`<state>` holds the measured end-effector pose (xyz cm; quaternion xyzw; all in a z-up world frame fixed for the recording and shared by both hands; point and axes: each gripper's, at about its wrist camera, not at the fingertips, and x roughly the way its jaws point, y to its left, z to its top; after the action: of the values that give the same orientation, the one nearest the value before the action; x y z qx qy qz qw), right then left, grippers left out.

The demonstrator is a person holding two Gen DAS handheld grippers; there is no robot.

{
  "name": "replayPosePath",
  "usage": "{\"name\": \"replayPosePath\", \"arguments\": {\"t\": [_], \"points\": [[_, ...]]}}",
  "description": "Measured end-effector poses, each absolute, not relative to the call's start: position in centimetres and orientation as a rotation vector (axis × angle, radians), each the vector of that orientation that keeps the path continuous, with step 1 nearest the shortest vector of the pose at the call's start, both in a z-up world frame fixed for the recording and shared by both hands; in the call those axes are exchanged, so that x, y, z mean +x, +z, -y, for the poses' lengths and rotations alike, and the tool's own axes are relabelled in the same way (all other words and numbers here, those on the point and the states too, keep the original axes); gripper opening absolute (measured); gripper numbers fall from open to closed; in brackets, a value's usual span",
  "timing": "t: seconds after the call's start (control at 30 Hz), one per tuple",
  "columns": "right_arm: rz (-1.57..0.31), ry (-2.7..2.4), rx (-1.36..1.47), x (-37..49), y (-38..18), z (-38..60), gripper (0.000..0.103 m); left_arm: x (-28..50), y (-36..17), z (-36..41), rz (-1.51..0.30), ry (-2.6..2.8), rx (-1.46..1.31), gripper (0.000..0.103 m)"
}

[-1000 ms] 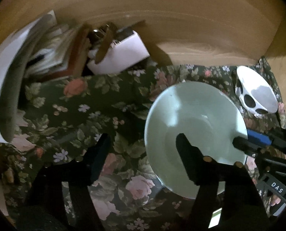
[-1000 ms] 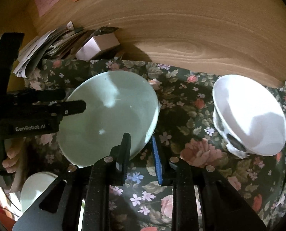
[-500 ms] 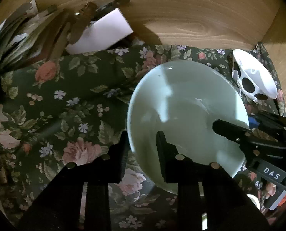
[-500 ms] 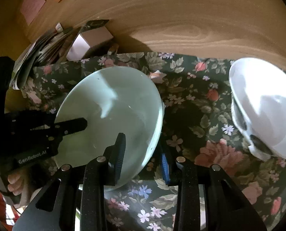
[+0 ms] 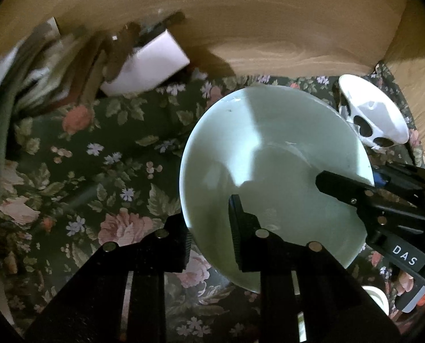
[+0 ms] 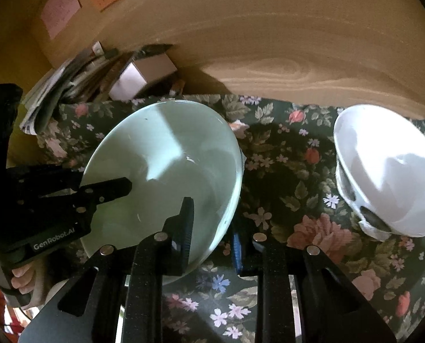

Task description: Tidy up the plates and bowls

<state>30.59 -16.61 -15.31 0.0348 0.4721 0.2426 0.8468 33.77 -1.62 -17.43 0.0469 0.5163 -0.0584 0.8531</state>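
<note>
Both tools closed in since a second ago — left tool (image 5: 209, 223) and right tool (image 6: 212, 225) each pinch the pale green bowl's (image 5: 272, 171) near rim, over the floral-clothed bench (image 5: 103, 154). Risk: uneven pull tips it — glazed rim could slip toward the white bowl (image 6: 384, 171).

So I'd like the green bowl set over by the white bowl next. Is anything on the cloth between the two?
Nothing visible. The green bowl is gripped at its rim by both the left gripper and the right gripper, and only bare floral cloth lies between it and the white bowl.
</note>
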Motion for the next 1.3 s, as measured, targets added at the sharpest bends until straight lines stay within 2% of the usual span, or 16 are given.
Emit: {"name": "replayPosePath", "arguments": {"t": [0.67, 1.3], "points": [[-0.830, 0.529, 0.064, 24.5, -8.7, 15.8, 0.021, 26.1, -10.9, -0.9, -0.921, -0.124, 0.018, 0.024], [-0.779, 0.577, 0.039, 18.7, -7.0, 11.9, 0.021, 18.1, -8.8, -4.7, -0.843, -0.072, -0.022, 0.024]]}}
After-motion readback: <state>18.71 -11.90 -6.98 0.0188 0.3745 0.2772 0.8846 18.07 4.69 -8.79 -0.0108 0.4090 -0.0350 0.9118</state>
